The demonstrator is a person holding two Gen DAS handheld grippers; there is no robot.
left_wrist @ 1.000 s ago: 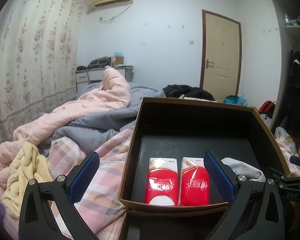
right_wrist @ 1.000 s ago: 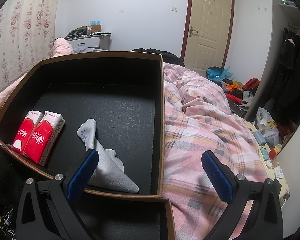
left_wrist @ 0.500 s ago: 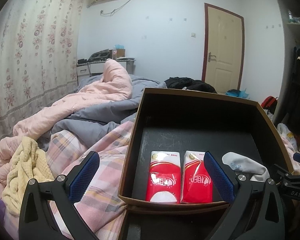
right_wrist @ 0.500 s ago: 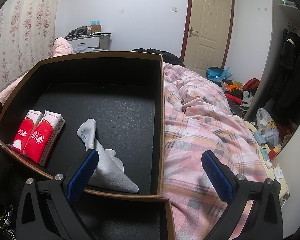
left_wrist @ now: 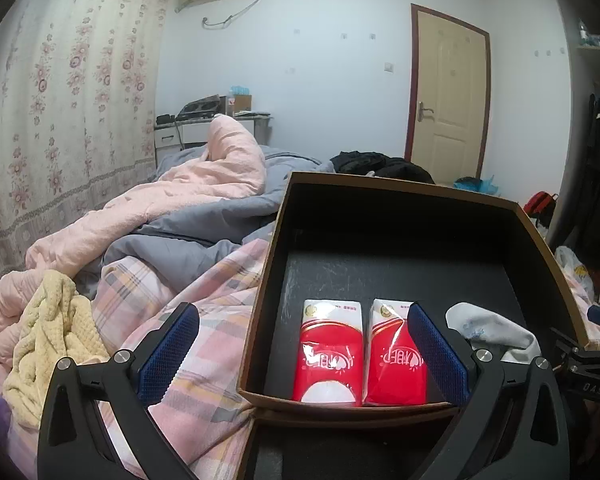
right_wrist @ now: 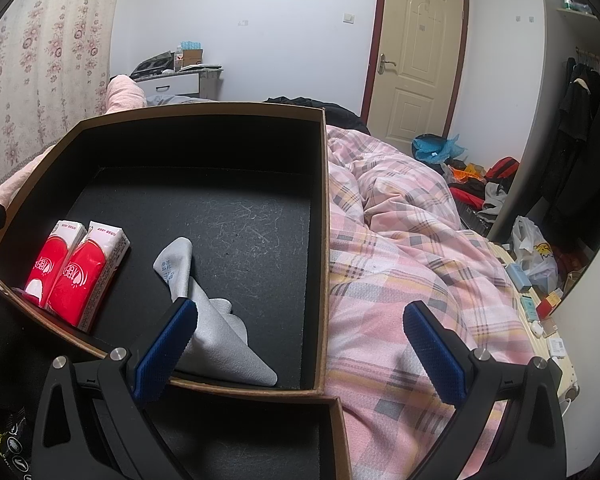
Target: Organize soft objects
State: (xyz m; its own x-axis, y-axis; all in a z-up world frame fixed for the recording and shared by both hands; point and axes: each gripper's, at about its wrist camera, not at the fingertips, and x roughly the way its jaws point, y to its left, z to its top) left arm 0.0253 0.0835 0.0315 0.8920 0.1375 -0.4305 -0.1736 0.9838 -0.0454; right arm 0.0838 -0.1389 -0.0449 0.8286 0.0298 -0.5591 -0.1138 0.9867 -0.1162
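Note:
A brown box with a black inside (left_wrist: 400,188) (right_wrist: 204,114) lies on the bed. Two red tissue packs (left_wrist: 358,350) (right_wrist: 74,268) stand side by side at its near left corner. A grey sock (left_wrist: 492,330) (right_wrist: 216,312) lies beside them in the box. A yellow knitted cloth (left_wrist: 50,328) lies on the bed left of the box. My left gripper (left_wrist: 300,354) is open and empty, hovering over the box's near left edge. My right gripper (right_wrist: 300,350) is open and empty over the box's near right corner.
A pink plaid quilt (right_wrist: 400,260) covers the bed right of the box. Pink and grey bedding (left_wrist: 188,208) is heaped to the left. A second dark box edge (right_wrist: 240,432) lies under my right gripper. Clutter lies on the floor by the door (right_wrist: 480,176).
My left gripper has tilted up and drawn back a little, so the box sits lower in its view. The right gripper and the objects have not moved.

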